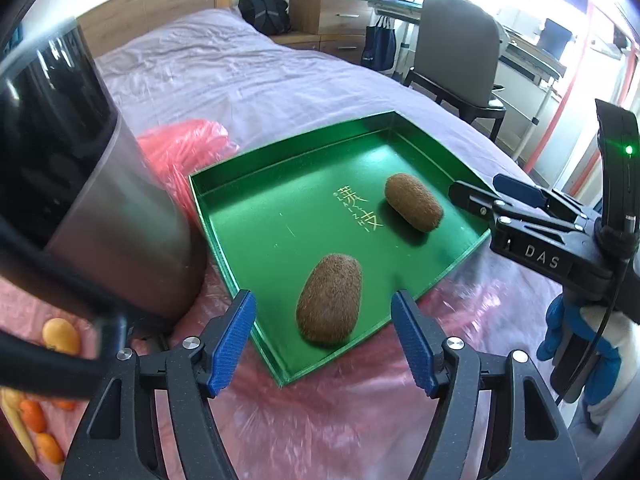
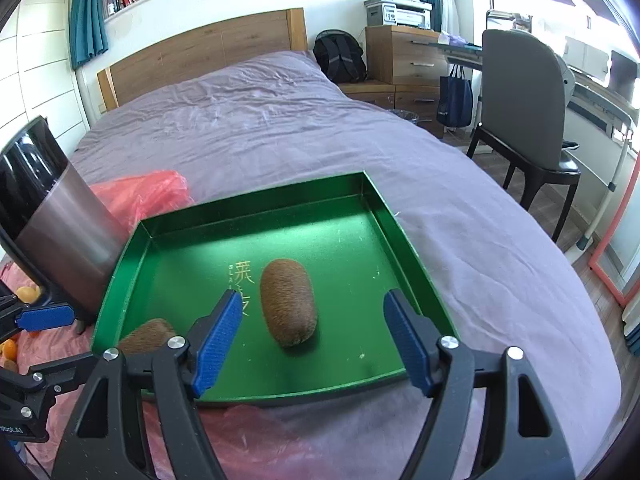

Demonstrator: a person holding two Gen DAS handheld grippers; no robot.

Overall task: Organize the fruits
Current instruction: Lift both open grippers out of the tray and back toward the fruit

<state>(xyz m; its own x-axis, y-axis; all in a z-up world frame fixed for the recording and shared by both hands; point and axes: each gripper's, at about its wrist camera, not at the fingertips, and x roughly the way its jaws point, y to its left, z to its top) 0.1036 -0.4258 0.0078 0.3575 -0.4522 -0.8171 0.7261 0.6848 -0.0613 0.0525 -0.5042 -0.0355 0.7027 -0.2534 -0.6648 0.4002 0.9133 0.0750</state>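
1. Bed point(image 2: 280, 120): soft purple sheet filling the centre of both views. Treat as an unstable base; avoid leaning on it near the tray.
2. Green tray point(image 2: 384, 220): lying flat at centre frame, its near corner resting on pink plastic sheeting point(image 1: 320, 420). Keep level; do not nudge the rim in passing.
3. Metal bin point(image 1: 120, 240): standing at the left of the frame, just beside the tray's left wall. Route around it, not over it.
4. Left gripper point(image 1: 324, 340): lower centre of the left wrist view, blue pads spread apart with nothing between them, poised above the near kiwi point(image 1: 330, 300). Lift clear before swinging left.
5. Right gripper point(image 2: 312, 340): lower centre of the right wrist view, jaws spread wide and empty, above the far kiwi point(image 2: 287, 302). Back away along the approach line to avoid rolling the fruit.
6. Both kiwis: lying inside the tray, well apart, touching neither pad. Judged as set down; leave undisturbed.
7. Remaining fruit point(image 1: 44, 424): small orange and yellow pieces at the lower left edge of the frame, on the pink sheeting beyond the bin. Probable next pick; approach with jaws already wide, close gently on soft skin.
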